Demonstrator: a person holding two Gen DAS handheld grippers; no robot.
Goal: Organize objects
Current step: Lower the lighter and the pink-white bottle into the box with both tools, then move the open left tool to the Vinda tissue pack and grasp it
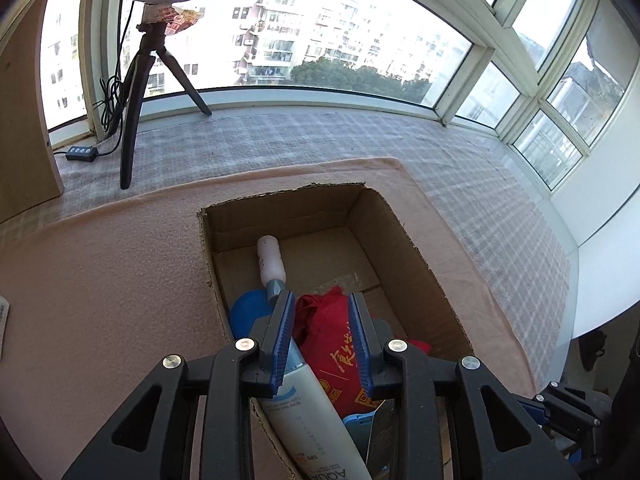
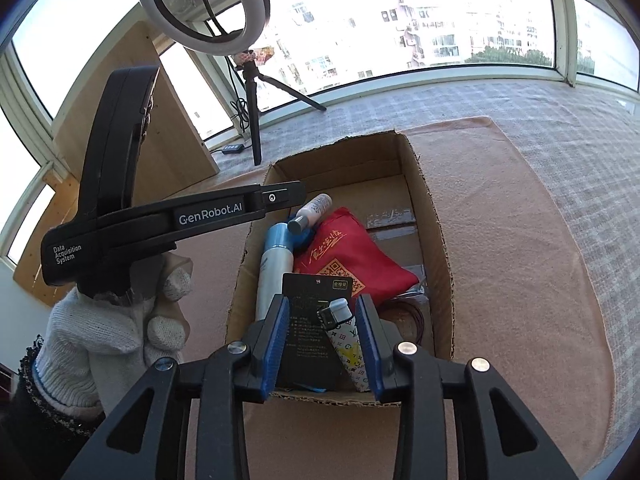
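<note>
Cardboard box (image 2: 436, 248) on the bench, both tools hovering over it, nothing gripped.

Left tool (image 1: 322, 338) open above white tube (image 1: 308, 412) and red pouch (image 1: 340, 344); bottle (image 1: 270, 260) lies beyond. Right tool (image 2: 322, 344) open over black card (image 2: 312, 320) and patterned lighter (image 2: 348, 344). Judgement: items are already boxed, so take the lighter across its narrow width and lift straight. Box wall and pouch crowd the fingers. Ring light (image 2: 204, 4) and tripod (image 2: 256, 112) stand well behind, clear.
</note>
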